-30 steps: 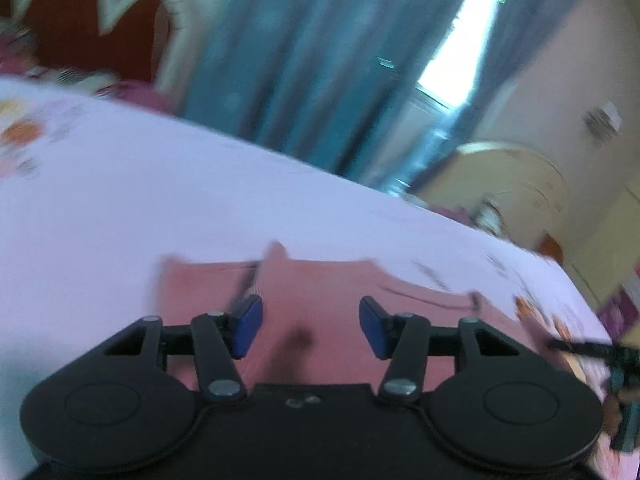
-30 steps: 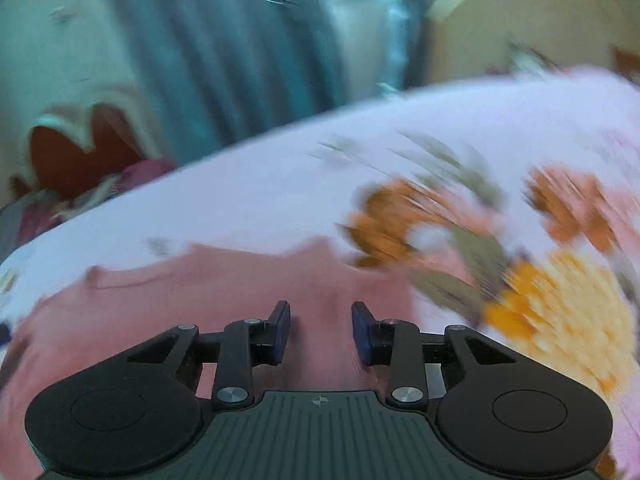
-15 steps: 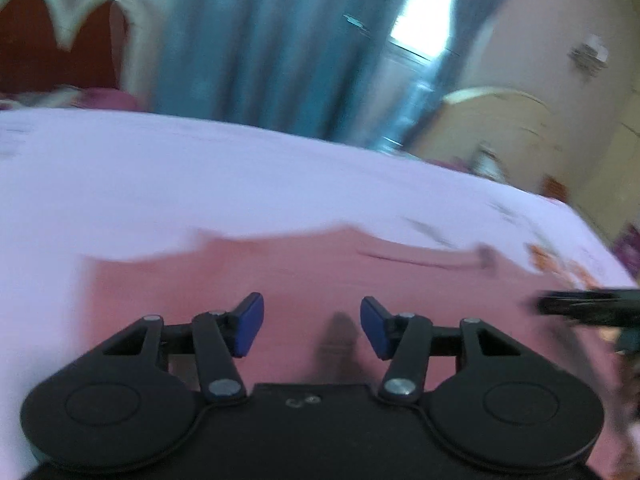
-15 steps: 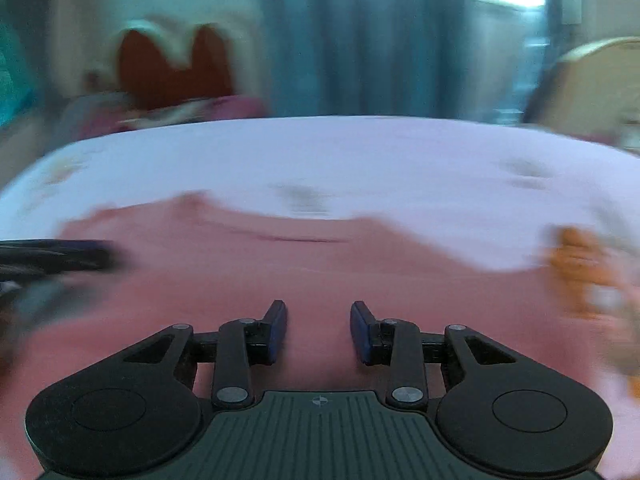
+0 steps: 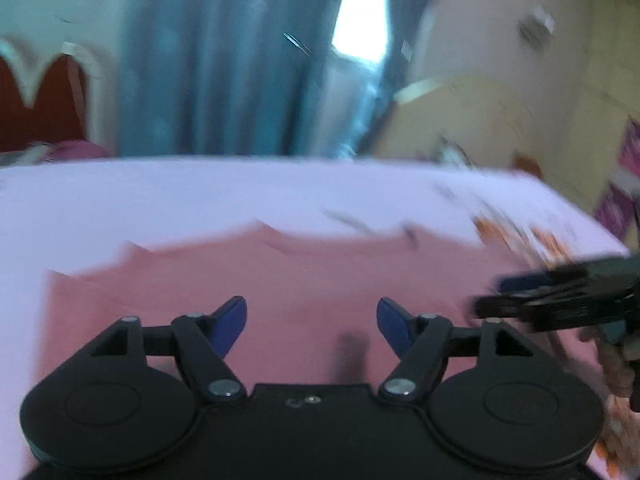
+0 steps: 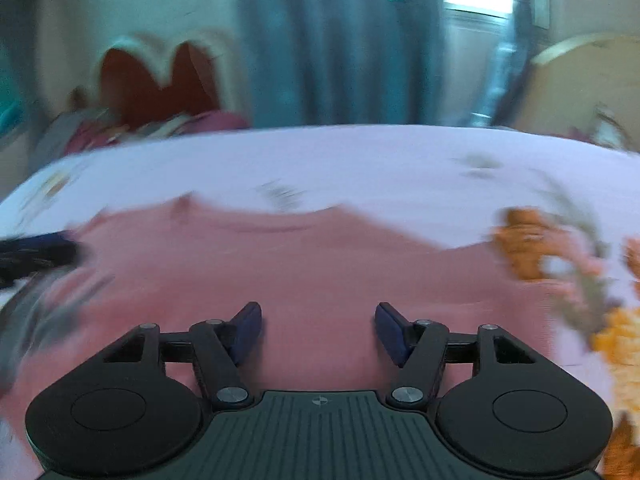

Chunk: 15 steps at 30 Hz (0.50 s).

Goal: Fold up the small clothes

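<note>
Left wrist view: left claw (image 5: pixel 311 322) opening, nothing between its pads, above the pink garment (image 5: pixel 304 280) lying flat on the bed (image 5: pixel 200 196). Right wrist view: right claw (image 6: pixel 318 330) likewise opening and empty. Risk: blurred, hurried pinches could miss the edges or gather the bedsheet.

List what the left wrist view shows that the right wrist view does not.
Left wrist only: the right gripper entering from the right edge, and purple items beside the bed. Right wrist only: the left gripper at the left edge, and large orange flowers on the sheet. Both: the pink garment spread flat, blue curtains, and each camera's own jaws opening, nothing between them.
</note>
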{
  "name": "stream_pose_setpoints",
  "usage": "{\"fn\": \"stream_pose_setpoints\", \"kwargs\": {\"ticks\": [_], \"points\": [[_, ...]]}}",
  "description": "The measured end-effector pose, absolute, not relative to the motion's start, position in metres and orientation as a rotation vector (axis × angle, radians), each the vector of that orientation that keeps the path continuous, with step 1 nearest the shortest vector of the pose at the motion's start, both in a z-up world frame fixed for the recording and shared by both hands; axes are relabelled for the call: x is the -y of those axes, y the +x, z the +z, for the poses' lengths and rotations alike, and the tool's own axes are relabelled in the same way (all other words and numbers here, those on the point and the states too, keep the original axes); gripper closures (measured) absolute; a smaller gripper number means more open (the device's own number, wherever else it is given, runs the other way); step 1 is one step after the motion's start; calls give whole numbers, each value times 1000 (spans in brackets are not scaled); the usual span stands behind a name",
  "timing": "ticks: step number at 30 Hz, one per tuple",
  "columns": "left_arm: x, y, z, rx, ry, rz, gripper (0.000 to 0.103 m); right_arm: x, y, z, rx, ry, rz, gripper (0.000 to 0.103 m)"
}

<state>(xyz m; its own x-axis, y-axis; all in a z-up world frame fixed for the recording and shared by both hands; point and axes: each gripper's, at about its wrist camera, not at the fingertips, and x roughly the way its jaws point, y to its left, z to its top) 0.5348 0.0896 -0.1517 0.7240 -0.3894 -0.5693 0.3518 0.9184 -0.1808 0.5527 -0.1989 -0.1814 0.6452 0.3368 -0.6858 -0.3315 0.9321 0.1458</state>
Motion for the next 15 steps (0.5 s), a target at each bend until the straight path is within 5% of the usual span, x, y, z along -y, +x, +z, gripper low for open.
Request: {"fn": "stream_pose_setpoints", "kwargs": {"ticks": [15], "points": [[-157,476,-158,-678,-81,-239,35,300,479,-189,-803,63,132,43]]}}
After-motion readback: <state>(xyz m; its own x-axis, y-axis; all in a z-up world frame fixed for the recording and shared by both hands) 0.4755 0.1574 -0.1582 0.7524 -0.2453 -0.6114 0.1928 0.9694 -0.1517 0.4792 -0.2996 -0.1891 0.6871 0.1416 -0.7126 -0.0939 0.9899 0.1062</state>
